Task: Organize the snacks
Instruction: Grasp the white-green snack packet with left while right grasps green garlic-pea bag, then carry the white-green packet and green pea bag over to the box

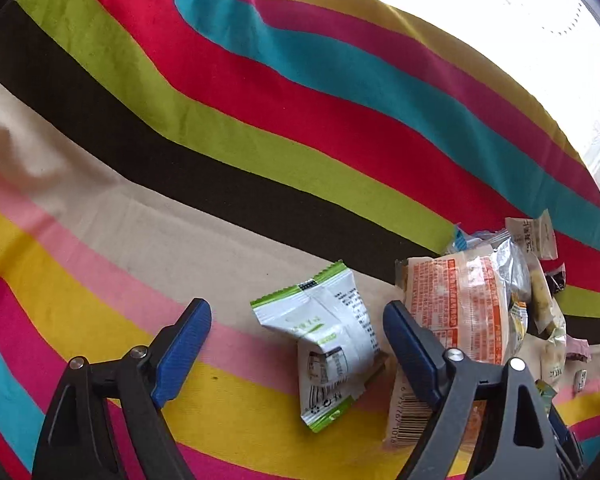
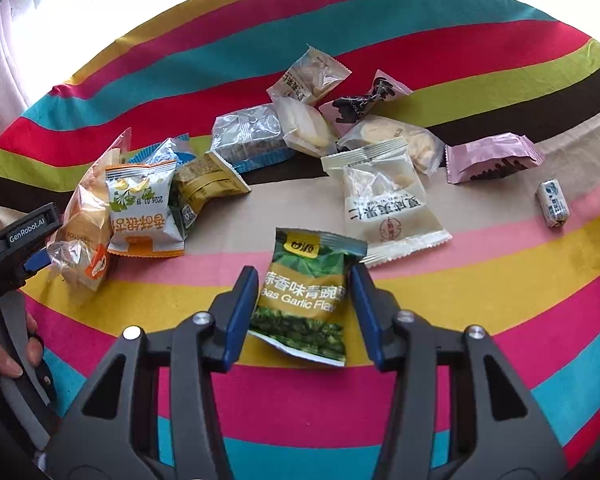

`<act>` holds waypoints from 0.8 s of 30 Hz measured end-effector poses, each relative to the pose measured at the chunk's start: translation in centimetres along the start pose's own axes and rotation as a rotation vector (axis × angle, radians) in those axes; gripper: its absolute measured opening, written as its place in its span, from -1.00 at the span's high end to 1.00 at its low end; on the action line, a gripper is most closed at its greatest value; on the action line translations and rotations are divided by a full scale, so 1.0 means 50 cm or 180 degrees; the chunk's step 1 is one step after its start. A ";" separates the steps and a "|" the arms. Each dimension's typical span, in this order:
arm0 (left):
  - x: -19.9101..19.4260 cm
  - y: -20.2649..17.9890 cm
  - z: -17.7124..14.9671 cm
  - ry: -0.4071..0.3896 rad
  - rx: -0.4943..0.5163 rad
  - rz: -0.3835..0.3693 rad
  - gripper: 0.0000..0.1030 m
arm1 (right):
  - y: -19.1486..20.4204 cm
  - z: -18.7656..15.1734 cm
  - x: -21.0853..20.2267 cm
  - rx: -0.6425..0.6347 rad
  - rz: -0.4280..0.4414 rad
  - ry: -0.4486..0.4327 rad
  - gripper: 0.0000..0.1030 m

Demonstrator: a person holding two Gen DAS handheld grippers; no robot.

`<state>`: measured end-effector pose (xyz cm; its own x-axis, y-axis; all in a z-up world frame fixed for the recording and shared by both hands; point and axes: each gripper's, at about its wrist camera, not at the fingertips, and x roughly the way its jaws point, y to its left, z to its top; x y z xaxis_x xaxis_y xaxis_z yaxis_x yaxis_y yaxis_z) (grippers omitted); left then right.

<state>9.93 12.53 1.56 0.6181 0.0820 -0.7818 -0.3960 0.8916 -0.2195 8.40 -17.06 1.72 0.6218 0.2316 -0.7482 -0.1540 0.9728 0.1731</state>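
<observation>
The garlic pea packet [image 2: 306, 300] is slick and puffy, so if the right tool [image 2: 304, 312] closes only on its crimped edges, it may buckle and squirt out, or drag the striped cloth [image 2: 300, 400] covering the table. The packet lies flat between that tool's spread jaws, touching neither that I can tell, toward the near edge. The left tool [image 1: 296, 344] is also open, a green-and-white packet [image 1: 332, 344] lying between its fingers, just beside the orange-printed packet [image 1: 456, 304].
</observation>
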 end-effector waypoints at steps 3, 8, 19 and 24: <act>-0.024 0.024 -0.024 -0.0008 0.0096 -0.0222 0.31 | -0.004 0.000 0.001 0.0049 0.0043 -0.0011 0.02; -0.077 0.071 -0.077 -0.0061 0.0237 -0.0230 0.35 | -0.011 -0.002 -0.002 0.0131 0.0092 -0.0026 0.10; -0.228 0.126 -0.238 -0.0046 0.0430 -0.0336 0.36 | -0.040 -0.039 -0.044 0.0342 0.0566 -0.0055 0.23; -0.268 0.106 -0.285 -0.0020 0.0615 -0.0479 0.36 | -0.036 -0.111 -0.113 0.0275 0.0597 -0.0057 0.24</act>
<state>-10.15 9.83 2.56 0.6646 -0.0559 -0.7451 -0.1624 0.9626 -0.2170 0.89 -20.17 2.08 0.6021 0.4079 -0.6863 -0.2023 0.9095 0.3631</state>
